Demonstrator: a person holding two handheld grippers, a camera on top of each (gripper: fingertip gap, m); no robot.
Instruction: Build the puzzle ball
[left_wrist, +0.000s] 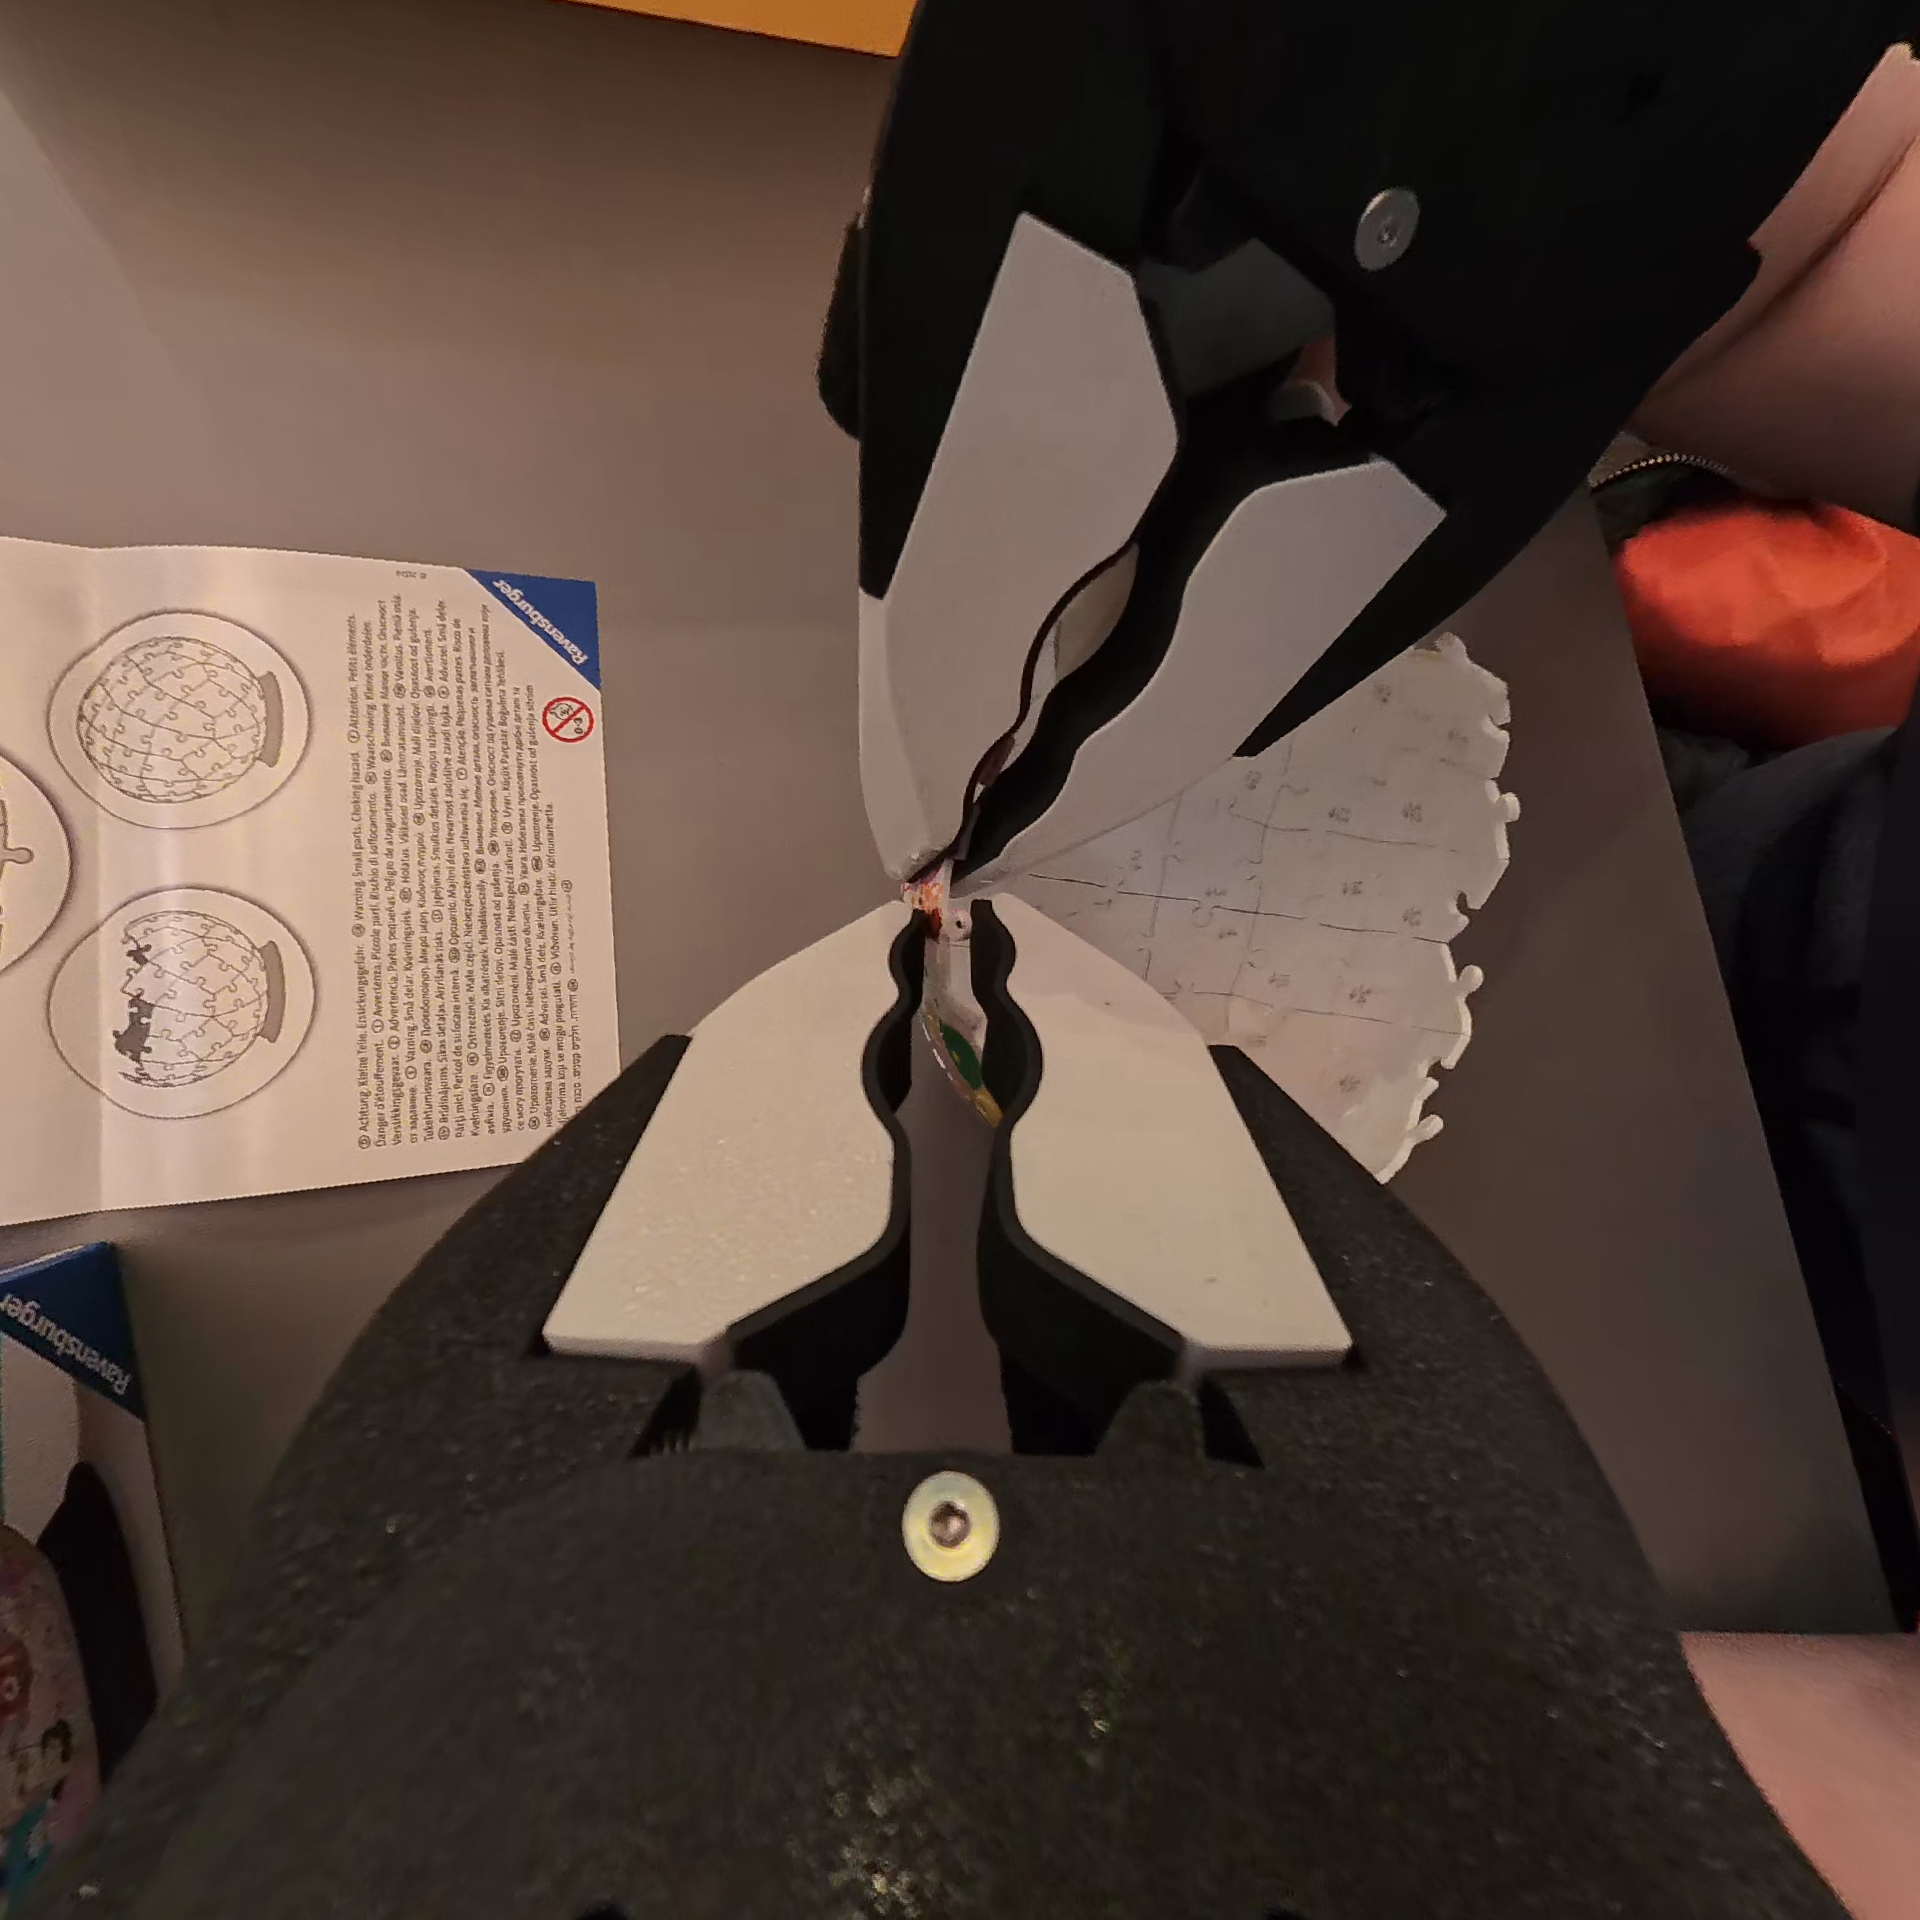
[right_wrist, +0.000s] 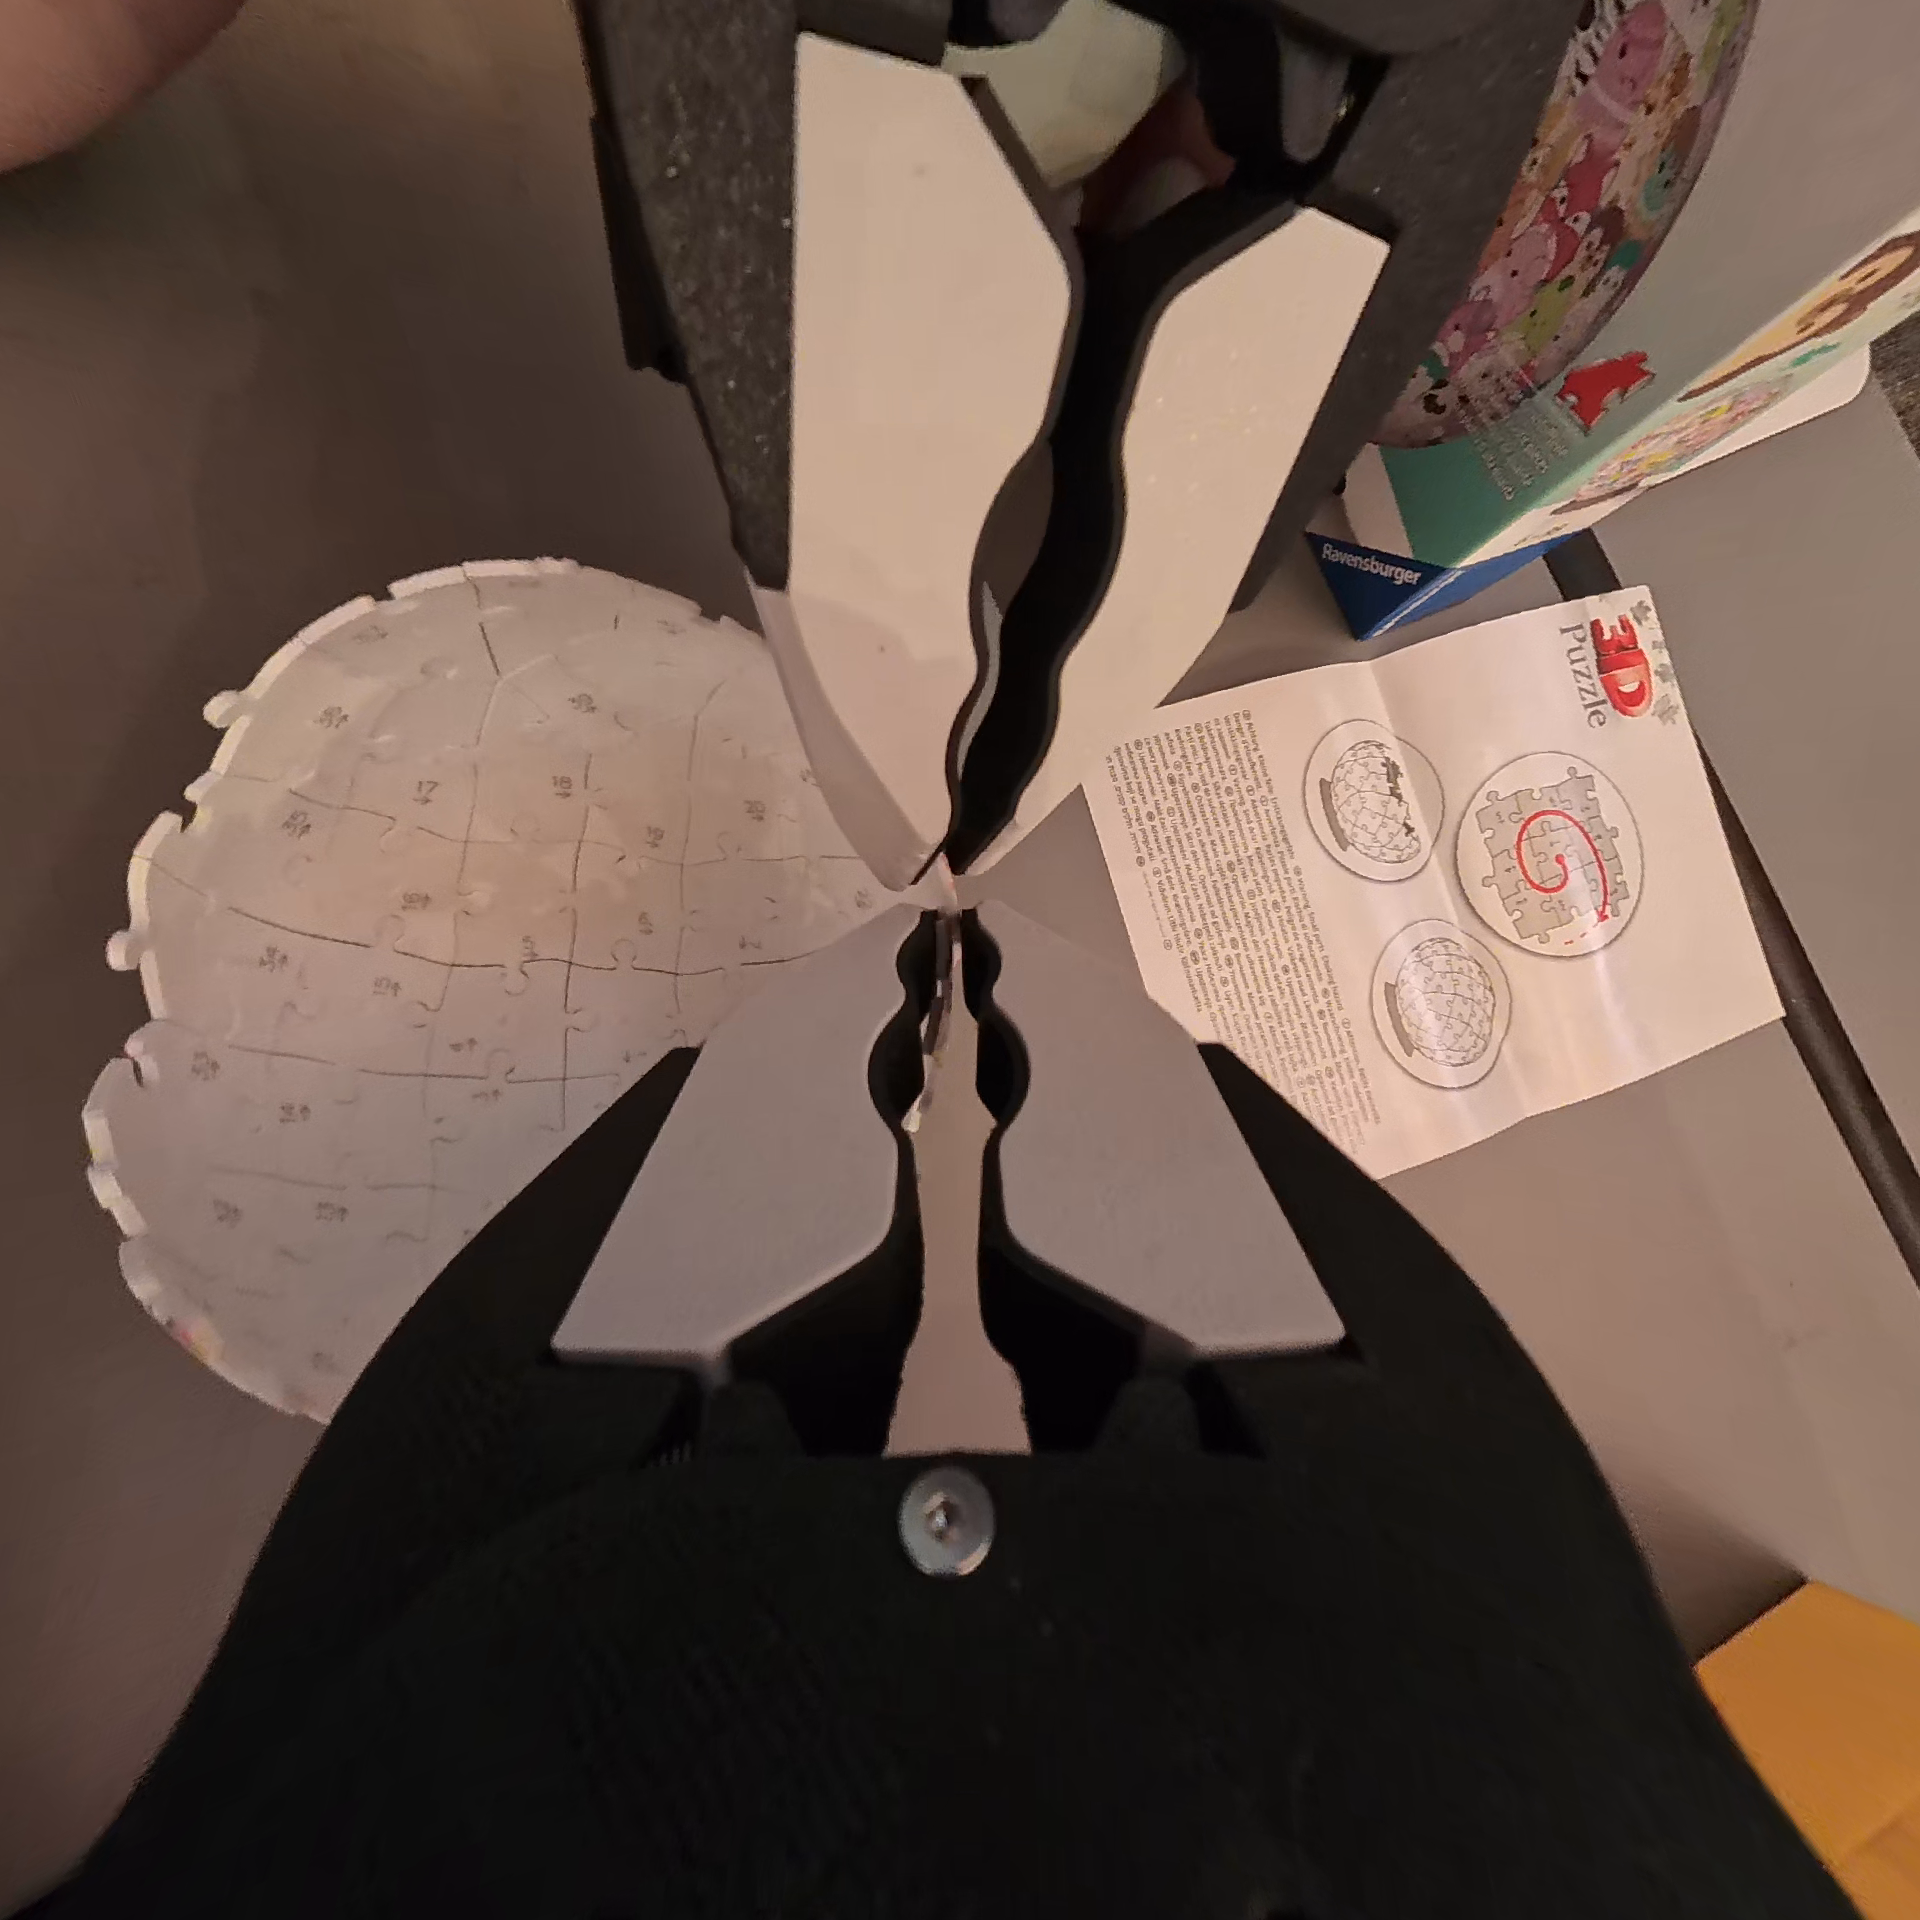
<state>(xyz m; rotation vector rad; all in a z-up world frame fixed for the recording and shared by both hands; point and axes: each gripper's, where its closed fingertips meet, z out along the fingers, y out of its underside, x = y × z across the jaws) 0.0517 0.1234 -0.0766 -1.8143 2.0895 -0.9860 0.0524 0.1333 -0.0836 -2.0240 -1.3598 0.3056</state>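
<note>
The left gripper is closed on a small puzzle piece, seen edge-on between its fingers. The right gripper is likewise clamped on a thin puzzle piece, tip to tip with the other. The half-built puzzle ball, white inside with numbered pieces, lies just beyond on the grey table. A folded instruction sheet with diagrams and small print, and a printed puzzle box, lie nearby; their wording is left unquoted.

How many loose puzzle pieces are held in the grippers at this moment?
2. One puzzle piece sits edge-on in the left gripper; another in the right gripper, tips meeting. Others may be hidden.
</note>
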